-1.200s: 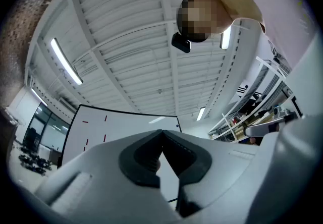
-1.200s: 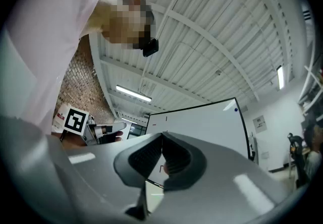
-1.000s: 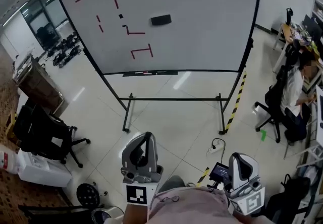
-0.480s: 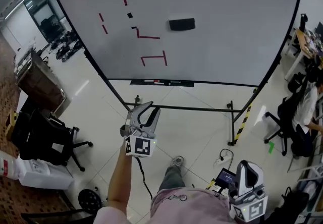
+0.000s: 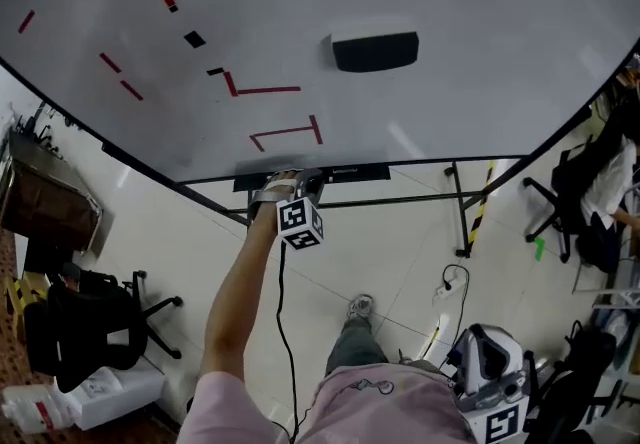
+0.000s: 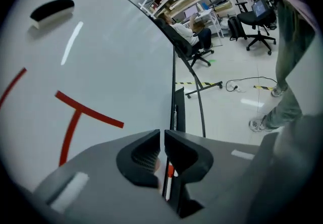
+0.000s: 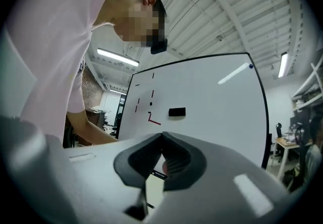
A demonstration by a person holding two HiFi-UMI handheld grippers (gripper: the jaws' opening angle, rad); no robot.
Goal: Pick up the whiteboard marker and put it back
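The white whiteboard marker with a red band (image 6: 169,171) lies on the long black pen tray (image 6: 179,112), its long axis along the tray; the left gripper (image 6: 162,134) is right over the tray, jaws drawn to a thin slit in line with the marker, pinching nothing I can see; the right gripper (image 7: 160,140), jaws pressed together, hangs well away from the tray, so the left looks the one to take it.

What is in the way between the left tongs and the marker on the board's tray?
Nothing that I can see. The left tongs point straight at the marker lying in the tray, just past their tips.
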